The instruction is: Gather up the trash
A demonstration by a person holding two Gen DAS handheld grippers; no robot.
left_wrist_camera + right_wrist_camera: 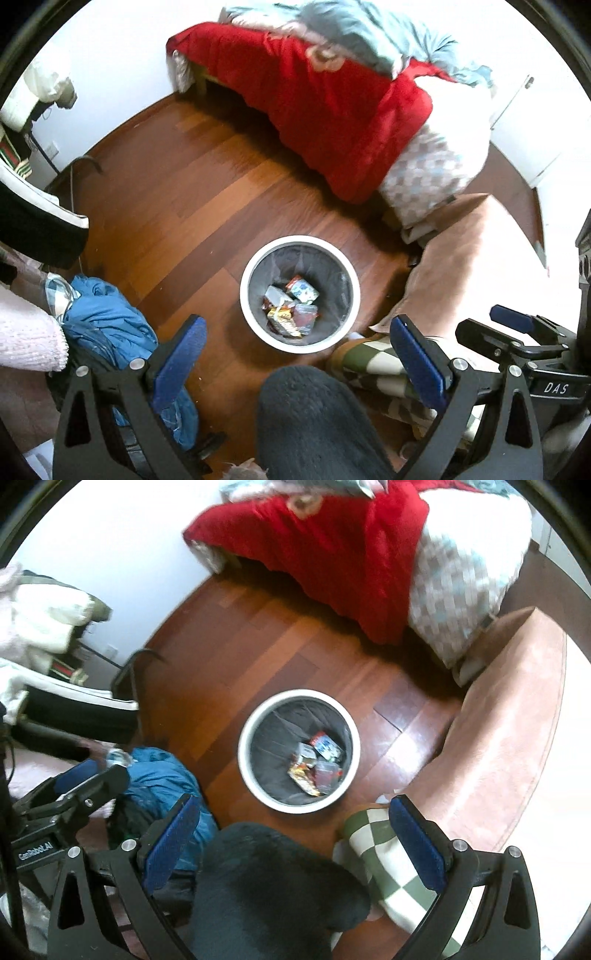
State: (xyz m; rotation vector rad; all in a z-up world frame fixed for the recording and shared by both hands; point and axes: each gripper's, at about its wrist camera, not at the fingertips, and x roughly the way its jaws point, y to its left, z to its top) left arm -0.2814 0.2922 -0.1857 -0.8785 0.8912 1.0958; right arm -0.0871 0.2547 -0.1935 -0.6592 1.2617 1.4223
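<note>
Reddish wood floor fills the middle of both my views, and the white bin stands on it at frame centre. I see its grey liner and a small heap of trash at the bottom: crumpled wrappers and small packets, lying toward the lower right of the bin in the right wrist view. My left claw is spread wide with nothing between its blue pads, and my right claw is spread just as wide and empty. A dark fuzzy shape sits between the fingers at the bottom of each frame. A blue cloth lies at lower left, a pink seat at right, and a bed with a red blanket across the top.
</note>
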